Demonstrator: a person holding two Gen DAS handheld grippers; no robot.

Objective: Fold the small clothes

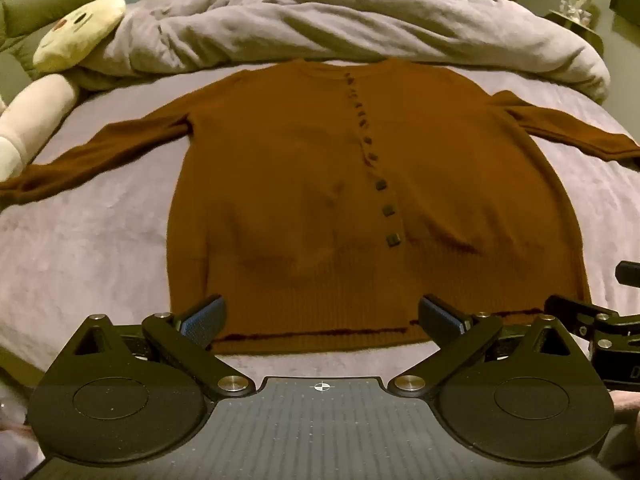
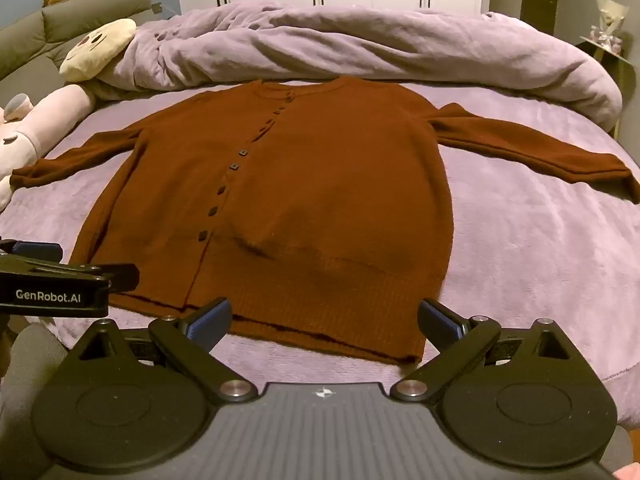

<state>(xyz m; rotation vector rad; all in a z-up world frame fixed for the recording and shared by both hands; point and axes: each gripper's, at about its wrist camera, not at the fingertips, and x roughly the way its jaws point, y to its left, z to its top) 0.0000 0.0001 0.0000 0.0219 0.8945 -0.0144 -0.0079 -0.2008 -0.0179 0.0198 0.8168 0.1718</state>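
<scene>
- I am looking at a brown cardigan (image 1: pixel 320 200) that is lying flat on the bed (image 1: pixel 80 248), front side up, with both sleeves spread out to the sides.
- A row of dark buttons (image 1: pixel 370 136) is running down the middle of it, and they are all done up.
- The bottom edge of the cardigan is lying closest to me and the neck is pointing away, toward a bunched-up grey blanket (image 1: pixel 320 24).
- A cream soft toy (image 1: pixel 76 34) is lying at the far left of the bed, near the left sleeve (it is not touching the body of the cardigan).
- I am holding my left gripper (image 1: pixel 322 316) low over the bottom edge of the cardigan, pointing forward along the bed.
- Its two tongs are standing wide apart and are holding nothing; the blue pads (image 1: pixel 202 318) are sitting just above the hem.
- I am holding my right gripper (image 2: pixel 324 318) the same way, over the right bottom corner of the cardigan (image 2: pixel 280 200).
- Its tongs are wide apart too, with nothing between them.
- The two grippers are hanging side by side; I am seeing the left one (image 2: pixel 48 288) at the left edge of the right camera's view.
</scene>
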